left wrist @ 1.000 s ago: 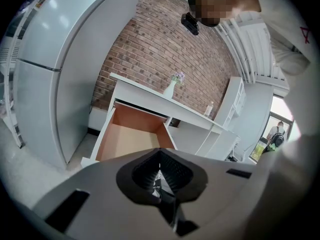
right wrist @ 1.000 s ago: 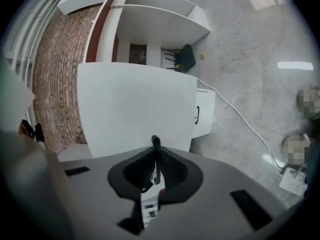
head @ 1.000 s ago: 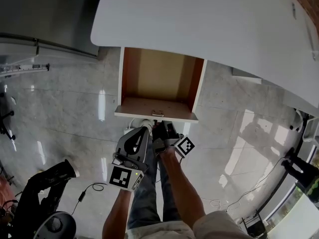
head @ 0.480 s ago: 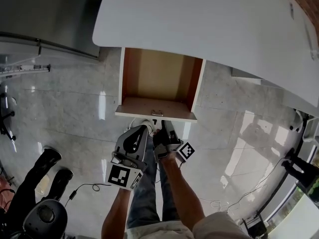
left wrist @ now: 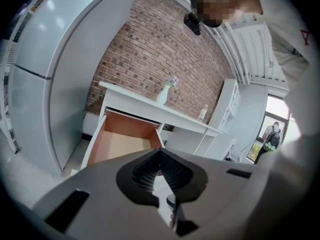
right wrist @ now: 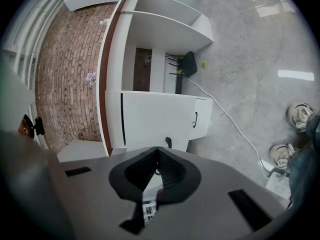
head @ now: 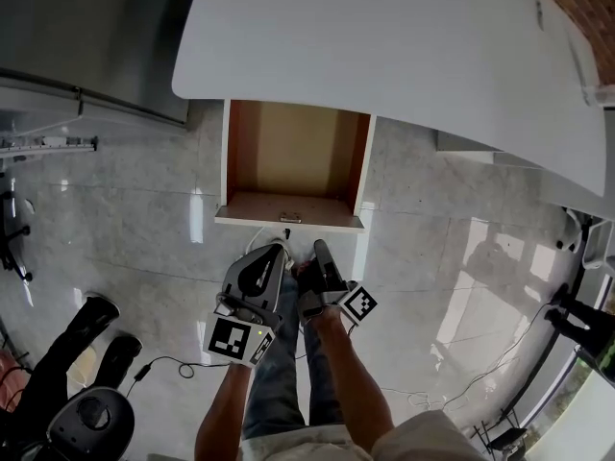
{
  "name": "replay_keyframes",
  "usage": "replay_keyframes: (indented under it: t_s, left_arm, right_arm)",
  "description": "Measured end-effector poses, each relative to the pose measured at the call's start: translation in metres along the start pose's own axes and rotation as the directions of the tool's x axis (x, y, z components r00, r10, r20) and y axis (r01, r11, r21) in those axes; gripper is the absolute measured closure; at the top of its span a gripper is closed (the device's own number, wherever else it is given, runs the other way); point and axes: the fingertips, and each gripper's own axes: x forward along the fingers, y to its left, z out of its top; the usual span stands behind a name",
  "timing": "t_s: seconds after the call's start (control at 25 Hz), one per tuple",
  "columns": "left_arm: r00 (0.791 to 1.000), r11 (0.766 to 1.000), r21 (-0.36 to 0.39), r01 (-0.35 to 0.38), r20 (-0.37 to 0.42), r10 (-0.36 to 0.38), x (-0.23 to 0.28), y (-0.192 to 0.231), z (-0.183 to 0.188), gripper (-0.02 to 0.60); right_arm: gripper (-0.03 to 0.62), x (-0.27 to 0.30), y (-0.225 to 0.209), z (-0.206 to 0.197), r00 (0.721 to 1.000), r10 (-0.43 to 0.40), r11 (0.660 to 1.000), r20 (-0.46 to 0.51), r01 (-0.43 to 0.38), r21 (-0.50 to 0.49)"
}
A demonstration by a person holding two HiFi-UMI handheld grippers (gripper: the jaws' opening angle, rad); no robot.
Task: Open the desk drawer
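The white desk (head: 384,56) has its drawer (head: 291,152) pulled out, showing an empty brown inside. A small metal handle (head: 289,218) sits on the white drawer front (head: 288,223). Both grippers hang just below that front, apart from it. My left gripper (head: 278,252) is shut and empty; in its own view the left gripper (left wrist: 160,152) points at the open drawer (left wrist: 120,141). My right gripper (head: 318,248) has just been closing with nothing between its jaws. In its own view the right gripper (right wrist: 158,150) stands shut before the white drawer front (right wrist: 155,119).
A grey fridge (head: 86,36) stands left of the desk. A vase (left wrist: 163,95) sits on the desktop by a brick wall. White shelves (right wrist: 165,24), a router (right wrist: 187,64) with a cable, and my shoes (right wrist: 300,116) are on the glossy floor. Another person's legs (head: 58,363) are at the lower left.
Both grippers have drawn back a little from the drawer front, the right one away from the handle. The other person's legs at the lower left have shifted.
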Motion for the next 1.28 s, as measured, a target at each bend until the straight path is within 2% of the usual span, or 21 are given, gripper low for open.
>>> replay_keyframes:
  t_s: [0.12, 0.24, 0.32, 0.36, 0.4, 0.44, 0.52, 0.6, 0.68, 0.76, 0.8, 0.84, 0.92, 1.04, 1.28]
  left_arm:
    - [1.0, 1.0, 0.001, 0.01, 0.008, -0.01, -0.005, -0.008, 0.006, 0.571]
    - [1.0, 1.0, -0.003, 0.015, 0.013, -0.015, -0.01, -0.015, 0.014, 0.57]
    - [1.0, 1.0, 0.002, 0.024, 0.018, -0.024, -0.012, -0.023, 0.022, 0.571]
    - [0.999, 1.0, 0.009, 0.03, 0.021, -0.03, -0.014, -0.028, 0.027, 0.571]
    - [0.999, 0.999, 0.02, 0.035, 0.023, -0.035, -0.015, -0.033, 0.034, 0.571]
    - [0.999, 0.999, 0.035, 0.041, 0.025, -0.042, -0.016, -0.037, 0.042, 0.571]
    - [0.998, 0.997, 0.063, 0.049, 0.026, -0.051, -0.022, -0.044, 0.058, 0.571]
    - [0.998, 0.995, 0.082, 0.048, 0.028, -0.051, -0.032, -0.051, 0.075, 0.571]
    - [0.998, 0.994, 0.1, 0.046, 0.035, -0.05, -0.044, -0.058, 0.095, 0.569]
    - [0.998, 0.991, 0.128, 0.048, 0.046, -0.054, -0.054, -0.065, 0.116, 0.571]
    - [0.997, 0.988, 0.144, 0.05, 0.052, -0.058, -0.059, -0.07, 0.127, 0.571]
    - [0.996, 0.986, 0.158, 0.051, 0.058, -0.061, -0.065, -0.074, 0.137, 0.571]
    - [0.995, 0.982, 0.18, 0.054, 0.077, -0.069, -0.075, -0.082, 0.157, 0.571]
    - [0.988, 0.976, 0.211, 0.055, 0.13, -0.084, -0.081, -0.084, 0.192, 0.571]
    - [0.976, 0.96, 0.272, 0.06, 0.186, -0.114, -0.112, -0.102, 0.248, 0.57]
  right_arm:
    - [0.577, -0.001, 0.02, 0.003, 1.0, 0.009, 0.998, -0.007, -0.009, -0.057]
    - [0.577, -0.006, 0.047, 0.007, 0.998, -0.018, 0.972, -0.056, 0.005, -0.235]
    - [0.577, -0.011, 0.075, 0.012, 0.995, -0.034, 0.913, -0.09, -0.006, -0.408]
    - [0.577, -0.014, 0.092, 0.014, 0.994, -0.041, 0.865, -0.102, -0.016, -0.501]
    - [0.577, -0.016, 0.11, 0.016, 0.993, -0.053, 0.804, -0.109, -0.023, -0.594]
    - [0.577, -0.018, 0.127, 0.018, 0.991, -0.069, 0.728, -0.111, -0.026, -0.685]
    - [0.577, -0.023, 0.164, 0.02, 0.991, -0.096, 0.54, -0.098, -0.03, -0.841]
    - [0.577, -0.031, 0.202, 0.016, 0.991, -0.104, 0.333, -0.08, -0.041, -0.942]
    - [0.577, -0.039, 0.243, 0.007, 0.993, -0.088, 0.135, -0.072, -0.06, -0.989]
    - [0.577, -0.044, 0.283, -0.008, 0.995, -0.057, -0.041, -0.084, -0.087, -0.995]
    - [0.577, -0.047, 0.302, -0.016, 0.995, -0.042, -0.11, -0.093, -0.097, -0.989]
    - [0.577, -0.05, 0.319, -0.023, 0.995, -0.028, -0.161, -0.098, -0.101, -0.982]
    - [0.577, -0.055, 0.35, -0.038, 0.994, -0.001, -0.224, -0.108, -0.105, -0.969]
    - [0.577, -0.051, 0.396, -0.059, 0.988, 0.061, -0.285, -0.14, -0.117, -0.951]
    - [0.577, -0.067, 0.459, -0.089, 0.976, 0.122, -0.315, -0.178, -0.132, -0.94]
